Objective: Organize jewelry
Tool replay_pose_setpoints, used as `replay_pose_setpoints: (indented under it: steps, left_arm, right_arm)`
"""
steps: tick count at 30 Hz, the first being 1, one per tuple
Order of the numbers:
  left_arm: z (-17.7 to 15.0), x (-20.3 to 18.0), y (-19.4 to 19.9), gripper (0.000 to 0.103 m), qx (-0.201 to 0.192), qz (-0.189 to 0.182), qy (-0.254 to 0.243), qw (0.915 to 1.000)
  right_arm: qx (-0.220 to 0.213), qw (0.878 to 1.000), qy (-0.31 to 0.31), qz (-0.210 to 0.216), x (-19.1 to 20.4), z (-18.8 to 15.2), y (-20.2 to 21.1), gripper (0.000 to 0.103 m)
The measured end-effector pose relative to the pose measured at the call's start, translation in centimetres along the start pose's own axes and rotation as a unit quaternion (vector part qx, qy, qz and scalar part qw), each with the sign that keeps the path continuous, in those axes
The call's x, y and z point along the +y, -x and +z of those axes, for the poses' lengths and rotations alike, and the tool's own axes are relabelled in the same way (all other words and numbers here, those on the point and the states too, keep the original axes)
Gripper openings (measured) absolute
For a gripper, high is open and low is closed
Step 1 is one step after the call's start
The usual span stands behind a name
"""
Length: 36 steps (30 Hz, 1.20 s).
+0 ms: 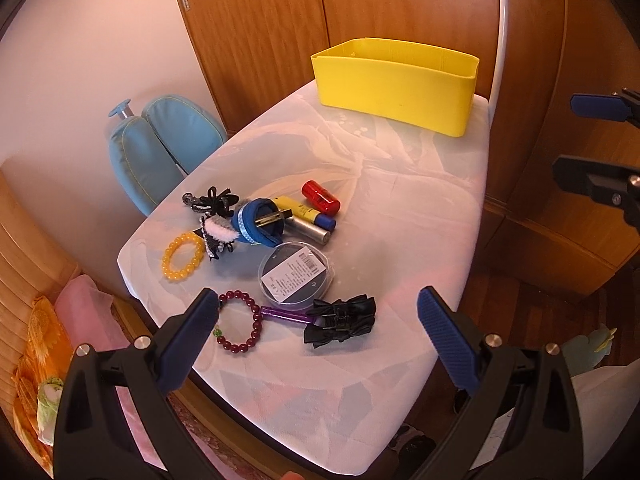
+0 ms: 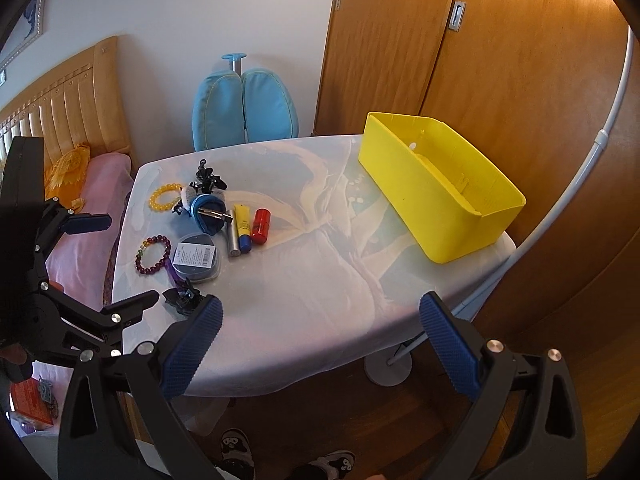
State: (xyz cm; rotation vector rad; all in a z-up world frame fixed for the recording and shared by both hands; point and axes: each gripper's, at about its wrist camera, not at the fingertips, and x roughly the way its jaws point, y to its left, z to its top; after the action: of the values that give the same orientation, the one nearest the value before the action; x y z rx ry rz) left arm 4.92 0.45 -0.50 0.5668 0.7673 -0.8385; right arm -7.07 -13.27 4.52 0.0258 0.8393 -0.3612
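Your left hand-held gripper (image 1: 316, 336) hangs over the near left edge of the table (image 2: 320, 280) with its jaws spread wide and nothing between them. Just past its left finger lies the dark red bracelet (image 1: 240, 322), flat on the cloth, touching a purple stick (image 1: 286, 315) that runs under a black bow (image 1: 342, 320). Farther back on the left lies the yellow bracelet (image 1: 183, 256), beside a black and white hair clip (image 1: 218, 236) and a black clip (image 1: 212, 200).

Toward the middle sits a round clear case (image 1: 296, 276), lid on, with a printed label on top; you can make out only something dark inside. Behind it a blue pouch (image 1: 260, 222) lies on its side with its mouth open, and a dark bar with a metal edge shows in the opening. Next to the pouch lie a silver tube (image 1: 312, 234), a yellow tube with a blue cap (image 1: 308, 212) and a red bottle (image 1: 320, 197), side by side.

At the far right of the table stands the yellow bin (image 2: 440, 192), well apart from all the jewelry. From the right wrist view you see its inner walls and part of its floor, with only a small pale spot on the back wall and no objects visible in it.

Your right hand-held gripper (image 2: 320, 344) hovers off the near edge of the table, jaws wide apart and holding nothing.
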Motion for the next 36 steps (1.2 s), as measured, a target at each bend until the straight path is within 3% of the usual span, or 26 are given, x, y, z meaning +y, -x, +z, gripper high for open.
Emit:
replay_pose_setpoints:
  steps: [36]
  left_arm:
    - [-2.2, 5.9, 1.5, 0.096, -0.005, 0.021, 0.043, 0.9988]
  right_arm:
    - [0.009, 0.997, 0.073, 0.022, 6.2, 2.4, -1.0, 0.1]
